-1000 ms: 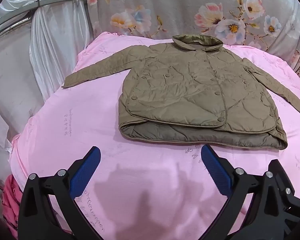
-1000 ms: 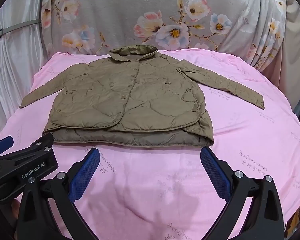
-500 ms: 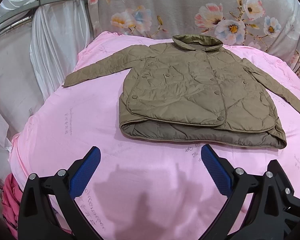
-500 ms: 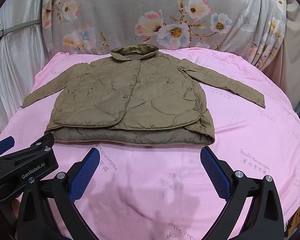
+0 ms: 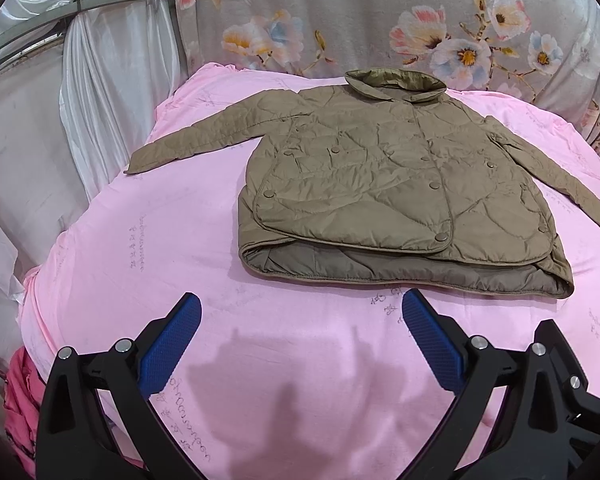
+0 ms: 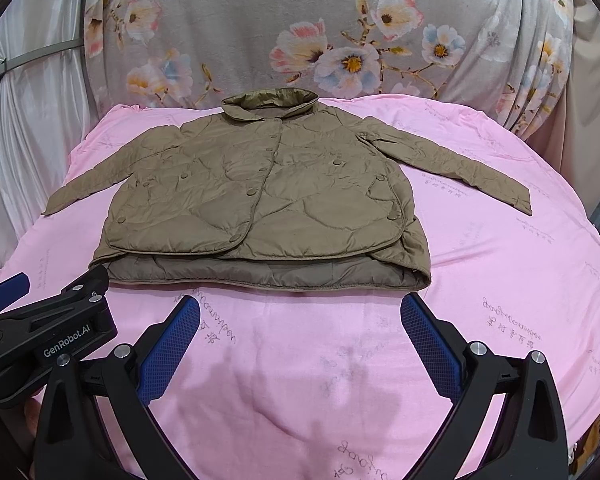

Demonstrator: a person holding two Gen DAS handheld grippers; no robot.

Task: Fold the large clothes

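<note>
- Both grippers, left gripper (image 5: 300,320) and right gripper (image 6: 300,320), gape wide, empty.
- Jacket (image 6: 260,200) lies ahead, collar far, hem nearest, sleeves spread sideways.
- Neither gripper clearly nearer.

Quilted, faintly shiny jacket (image 6: 260,200) lies on soft matt pink sheet (image 6: 500,280).

Olive jacket (image 6: 260,196), pink sheet (image 6: 500,280)

Makeshift home-style folding station: surface draped in pink printed sheet (image 6: 500,280); grey floral cloth backdrop (image 6: 340,40) at 12 o'clock; white satin curtain (image 5: 112,80) on metal rail at 10 o'clock.
</note>
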